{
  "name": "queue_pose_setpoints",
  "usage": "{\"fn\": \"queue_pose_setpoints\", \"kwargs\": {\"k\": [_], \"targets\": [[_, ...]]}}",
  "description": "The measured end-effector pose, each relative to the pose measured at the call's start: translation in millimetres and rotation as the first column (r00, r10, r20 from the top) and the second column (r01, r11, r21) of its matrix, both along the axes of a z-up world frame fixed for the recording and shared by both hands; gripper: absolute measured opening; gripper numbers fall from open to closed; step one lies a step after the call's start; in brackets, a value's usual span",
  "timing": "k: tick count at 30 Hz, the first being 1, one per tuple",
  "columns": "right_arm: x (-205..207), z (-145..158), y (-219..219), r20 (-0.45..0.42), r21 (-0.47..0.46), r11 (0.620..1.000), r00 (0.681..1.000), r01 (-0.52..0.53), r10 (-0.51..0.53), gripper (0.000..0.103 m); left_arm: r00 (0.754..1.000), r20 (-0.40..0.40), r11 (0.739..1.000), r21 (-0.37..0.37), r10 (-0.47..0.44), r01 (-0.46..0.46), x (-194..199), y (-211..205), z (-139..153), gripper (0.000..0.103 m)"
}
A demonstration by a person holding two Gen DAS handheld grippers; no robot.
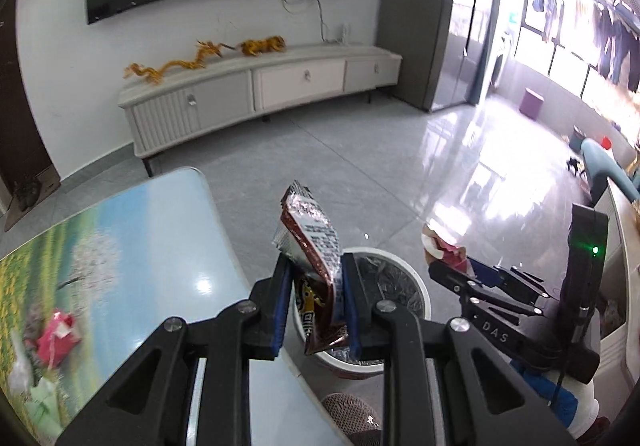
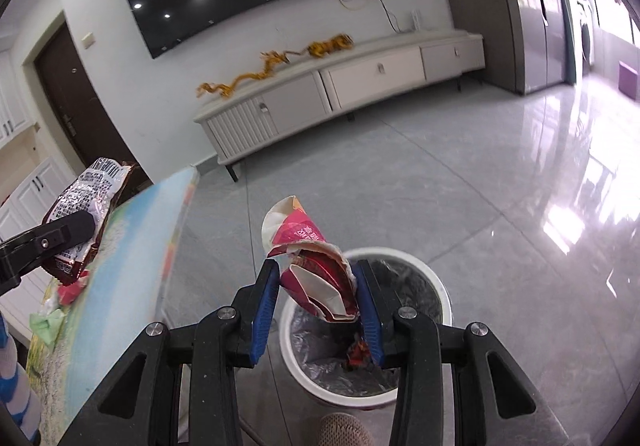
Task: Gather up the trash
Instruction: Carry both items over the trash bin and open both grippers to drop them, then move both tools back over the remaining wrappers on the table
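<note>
Both tools are loaded: the left tool pinches a brown and silver snack wrapper between its blue pads, and the right tool clamps a crumpled red and white paper carton, each at a narrow opening. Both pieces hang over or just beside the white trash bin, which stands on the floor next to the counter and is lined with a grey bag that already holds some scraps. By the look of it the wrapper is very light, thin and crinkly, and its foil skin is probably slick, so a pinch across the flat middle, as it sits now, seems safer than one at a loose corner. The carton looks light too, but stiffer, with creased folds that give the pads something to bite on; squeezing it harder would likely only flatten it further. Neither piece seems fragile. More litter is left on the counter: a pink wrapper and a pale green scrap, both soft and light by their look. Dense small print and a square code cover the snack wrapper, and white characters run across the carton, but none of it can be read; the right tool's arm carries the letters "DAS".
</note>
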State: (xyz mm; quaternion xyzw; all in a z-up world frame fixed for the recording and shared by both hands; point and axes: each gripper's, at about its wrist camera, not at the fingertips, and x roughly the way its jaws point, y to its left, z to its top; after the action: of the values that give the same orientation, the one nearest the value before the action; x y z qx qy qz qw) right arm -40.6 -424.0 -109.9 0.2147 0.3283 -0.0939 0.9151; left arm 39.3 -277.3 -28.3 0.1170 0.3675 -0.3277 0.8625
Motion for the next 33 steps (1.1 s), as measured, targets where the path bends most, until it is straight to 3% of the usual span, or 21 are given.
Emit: {"fn": "queue_pose_setpoints", "kwargs": {"k": [7, 12, 15, 19, 24, 33], "targets": [[19, -50, -31, -0.094, 0.087, 0.996, 0.995, 0.036, -0.028, 0.038, 0.993, -0.104, 0.996, 0.073, -0.047, 0.055, 26, -51, -49, 0.025], [27, -74, -47, -0.144, 0.126, 0.990, 0.988, 0.067, -0.049, 0.040, 0.984, -0.165, 0.995, 0.061, -0.071, 0.082, 38, -67, -63, 0.025], [26, -83, -52, -0.165, 0.136, 0.987, 0.984, 0.083, -0.061, 0.047, 0.977, -0.200, 0.995, 0.050, -0.074, 0.086, 44, -78, -72, 0.033], [25, -86, -54, -0.180, 0.138, 0.985, 0.981, 0.103, -0.077, 0.053, 0.970, -0.233, 0.997, 0.037, -0.062, 0.073, 49, -85, -79, 0.042], [21, -85, -62, -0.188, 0.137, 0.982, 0.977, 0.129, -0.102, 0.055, 0.970, -0.239, 0.998, 0.028, -0.046, 0.055, 50, -86, -81, 0.042], [15, -53, -56, -0.142, 0.093, 0.984, 0.980, 0.155, -0.141, 0.061, 0.986, -0.164, 1.000, 0.002, 0.027, -0.027, 36, -66, -56, 0.043]]}}
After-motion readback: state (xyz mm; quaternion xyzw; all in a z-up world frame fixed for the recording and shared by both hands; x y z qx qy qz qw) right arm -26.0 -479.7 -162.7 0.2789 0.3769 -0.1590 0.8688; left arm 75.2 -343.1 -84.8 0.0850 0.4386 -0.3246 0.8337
